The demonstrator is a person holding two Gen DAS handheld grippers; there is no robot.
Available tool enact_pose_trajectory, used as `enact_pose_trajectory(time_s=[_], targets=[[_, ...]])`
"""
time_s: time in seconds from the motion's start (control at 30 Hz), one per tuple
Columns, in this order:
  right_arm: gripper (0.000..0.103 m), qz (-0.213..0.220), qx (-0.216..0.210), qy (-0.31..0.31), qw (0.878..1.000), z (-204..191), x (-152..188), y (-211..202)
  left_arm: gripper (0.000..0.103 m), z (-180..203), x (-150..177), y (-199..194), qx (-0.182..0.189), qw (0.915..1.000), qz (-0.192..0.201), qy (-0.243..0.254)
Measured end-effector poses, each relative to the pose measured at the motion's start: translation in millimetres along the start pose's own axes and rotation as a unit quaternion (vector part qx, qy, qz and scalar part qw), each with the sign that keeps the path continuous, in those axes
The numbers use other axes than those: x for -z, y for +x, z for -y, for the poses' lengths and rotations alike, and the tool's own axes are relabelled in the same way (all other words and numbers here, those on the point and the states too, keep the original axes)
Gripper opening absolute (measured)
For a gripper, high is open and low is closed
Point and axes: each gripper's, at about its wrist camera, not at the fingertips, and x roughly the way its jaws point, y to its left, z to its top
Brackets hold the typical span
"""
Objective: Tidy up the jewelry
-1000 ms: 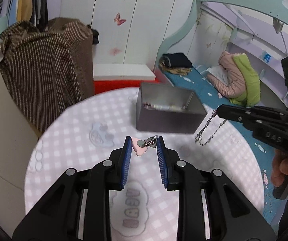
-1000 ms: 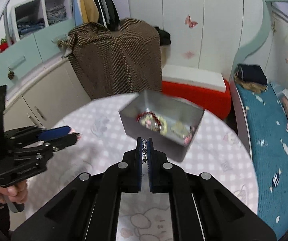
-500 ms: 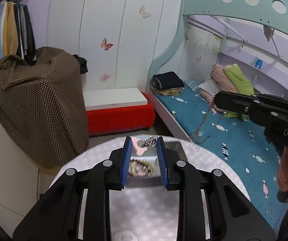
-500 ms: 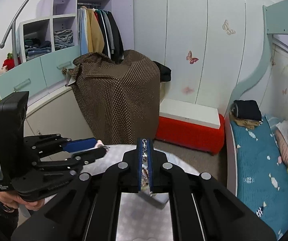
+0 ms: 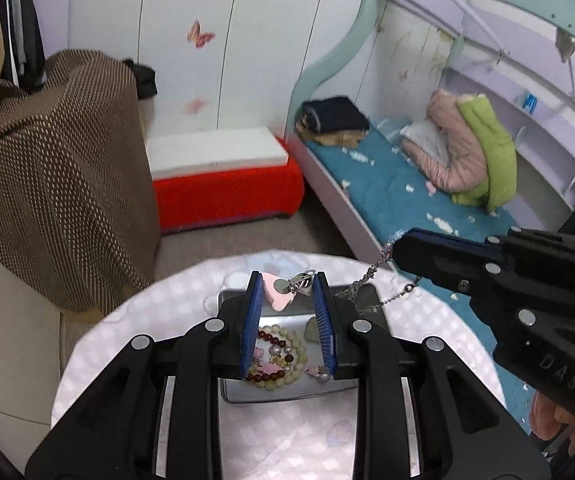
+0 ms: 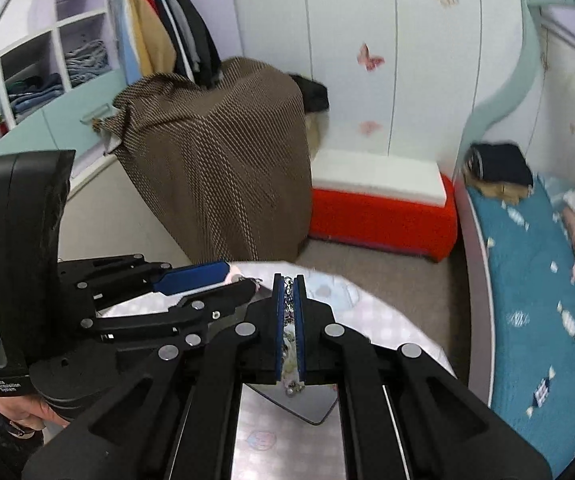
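My left gripper [image 5: 287,280] is shut on a pink heart charm with a metal clasp [image 5: 281,293] and holds it above the open grey metal box [image 5: 287,394]. The box holds bead bracelets [image 5: 275,356] and other small pieces. My right gripper [image 6: 288,282] is shut on a silver chain [image 6: 288,300]. In the left wrist view that chain [image 5: 367,276] hangs from the right gripper [image 5: 397,246] over the box's right rim. The left gripper also shows in the right wrist view [image 6: 243,278], close to the left of the right one.
The box stands on a round table with a pink checked cloth [image 5: 271,436]. Beyond the table are a brown draped object [image 5: 55,176], a red bench with a white top [image 5: 223,176] and a bed with a teal cover [image 5: 403,192].
Both grippers have tipped down and moved over the box, so its inside now shows. The right gripper with the chain has come closer to the left one. Both grips are unchanged.
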Motion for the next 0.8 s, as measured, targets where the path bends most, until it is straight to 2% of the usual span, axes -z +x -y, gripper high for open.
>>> enact_pose_trajectory(time_s=[0.07,0.1,0.13,0.2,0.27,0.33,0.37,0.4,0.43,0.63,0.8], targets=[[0.007,-0.012,0.005,0.012,1.000,7,6,9,0.027,-2,3,11,-0.001,0.9999,-0.013,-0.001],[0.007,-0.014,0.006,0.019,1.000,10,8,11,0.040,-3,5,15,-0.001,0.9998,-0.021,-0.001],[0.008,-0.017,0.004,0.030,0.999,15,11,12,0.067,-4,6,18,-0.005,0.9997,-0.024,-0.002],[0.016,-0.019,0.002,0.042,0.999,19,13,12,0.087,-7,9,15,-0.024,0.9996,-0.011,-0.004],[0.028,-0.017,0.002,0.049,0.999,22,14,9,0.089,-8,10,11,-0.027,0.9996,-0.007,-0.004],[0.049,-0.010,0.005,0.056,0.998,23,16,3,0.092,-10,10,6,-0.036,0.9993,-0.001,-0.007],[0.075,-0.006,0.005,0.062,0.998,25,15,0,0.093,-11,11,1,-0.044,0.9990,0.003,-0.007],[0.091,0.005,0.006,0.070,0.998,26,15,-4,0.094,-11,13,-3,-0.048,0.9988,0.008,-0.006],[0.095,0.018,0.006,0.079,0.997,26,17,-10,0.095,-9,14,-8,-0.054,0.9985,0.012,-0.006],[0.096,0.028,0.015,0.105,0.994,26,22,-25,0.097,-3,28,-45,-0.098,0.9942,0.043,-0.003],[0.096,0.055,0.030,0.108,0.992,10,32,-50,0.097,1,44,-79,-0.121,0.9904,0.067,-0.003]])
